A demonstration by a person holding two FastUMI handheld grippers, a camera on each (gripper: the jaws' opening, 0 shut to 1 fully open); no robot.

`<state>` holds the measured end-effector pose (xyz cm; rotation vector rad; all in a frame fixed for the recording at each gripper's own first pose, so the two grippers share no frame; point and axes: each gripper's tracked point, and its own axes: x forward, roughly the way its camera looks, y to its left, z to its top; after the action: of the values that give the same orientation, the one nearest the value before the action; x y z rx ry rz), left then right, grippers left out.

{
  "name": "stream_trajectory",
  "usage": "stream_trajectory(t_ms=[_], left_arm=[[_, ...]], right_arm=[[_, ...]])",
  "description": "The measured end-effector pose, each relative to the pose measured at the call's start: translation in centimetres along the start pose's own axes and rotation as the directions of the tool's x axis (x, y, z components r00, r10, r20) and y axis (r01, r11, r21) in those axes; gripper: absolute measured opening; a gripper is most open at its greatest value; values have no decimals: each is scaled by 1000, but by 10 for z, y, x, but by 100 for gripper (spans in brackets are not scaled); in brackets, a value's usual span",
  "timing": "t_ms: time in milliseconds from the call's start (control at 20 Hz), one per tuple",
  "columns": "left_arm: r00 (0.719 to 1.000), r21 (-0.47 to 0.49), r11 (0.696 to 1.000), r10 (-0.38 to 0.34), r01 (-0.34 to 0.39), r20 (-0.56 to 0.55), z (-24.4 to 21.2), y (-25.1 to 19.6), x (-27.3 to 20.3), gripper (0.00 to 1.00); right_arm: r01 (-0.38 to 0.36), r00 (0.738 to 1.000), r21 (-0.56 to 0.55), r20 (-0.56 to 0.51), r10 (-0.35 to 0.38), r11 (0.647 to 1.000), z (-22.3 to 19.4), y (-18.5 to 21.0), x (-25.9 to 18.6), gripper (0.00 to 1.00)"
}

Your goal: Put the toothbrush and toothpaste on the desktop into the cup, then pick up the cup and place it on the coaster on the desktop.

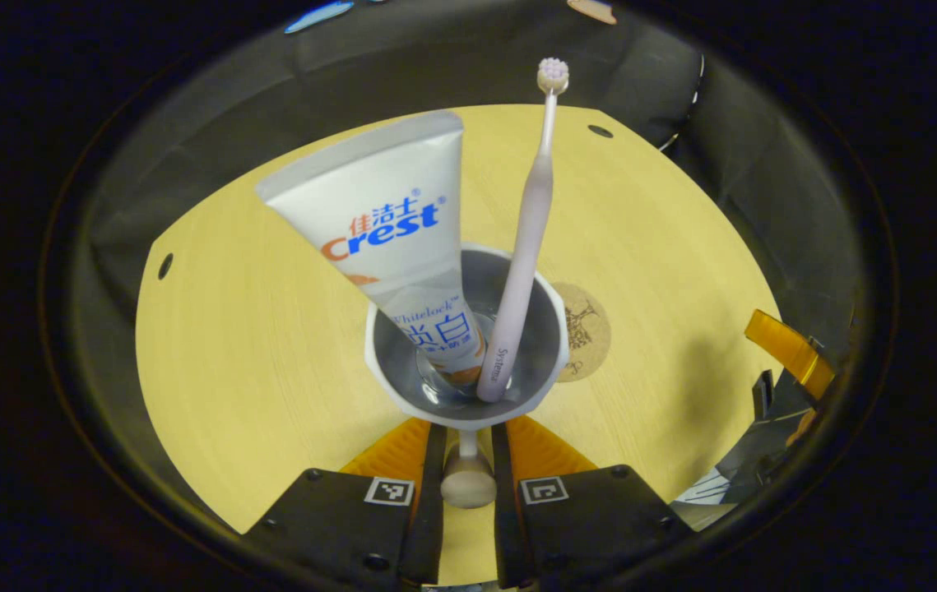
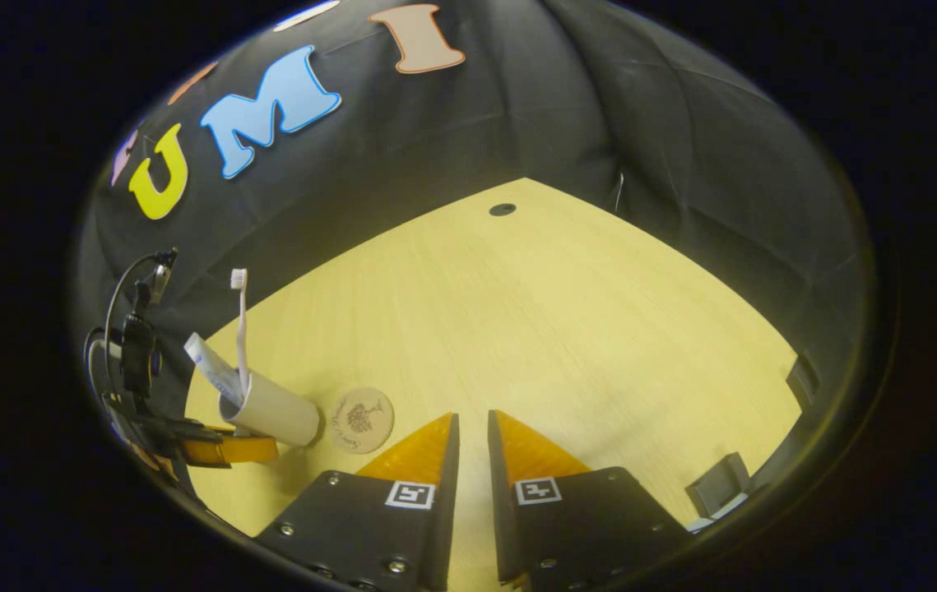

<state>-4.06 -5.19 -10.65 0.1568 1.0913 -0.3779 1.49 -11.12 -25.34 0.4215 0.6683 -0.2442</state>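
Note:
A white cup (image 1: 546, 329) holds the toothpaste tube (image 1: 386, 222) and the pale toothbrush (image 1: 530, 238), both standing up out of it. My left gripper (image 1: 468, 436) is shut on the cup's handle (image 1: 468, 481). The round brown coaster (image 1: 587, 329) lies on the table just past the cup, to its right. In the right gripper view the cup (image 2: 275, 415) leans beside the coaster (image 2: 361, 419), with the left gripper (image 2: 217, 450) holding it from the left. My right gripper (image 2: 472, 419) hovers over bare tabletop, shut with nothing between its fingers.
The yellow wooden table (image 1: 254, 329) has small dark holes near its corners (image 1: 600, 130). Black cloth walls surround it. Part of the right gripper (image 1: 789, 353) shows at the right edge of the left gripper view.

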Motion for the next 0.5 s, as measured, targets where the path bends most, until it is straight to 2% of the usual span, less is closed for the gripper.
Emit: stream_trajectory(t_ms=[500], left_arm=[[999, 54, 998, -38, 39, -17, 14, -40, 15, 33]], right_arm=[[29, 1000, 40, 6, -29, 999, 2, -20, -8, 21]])
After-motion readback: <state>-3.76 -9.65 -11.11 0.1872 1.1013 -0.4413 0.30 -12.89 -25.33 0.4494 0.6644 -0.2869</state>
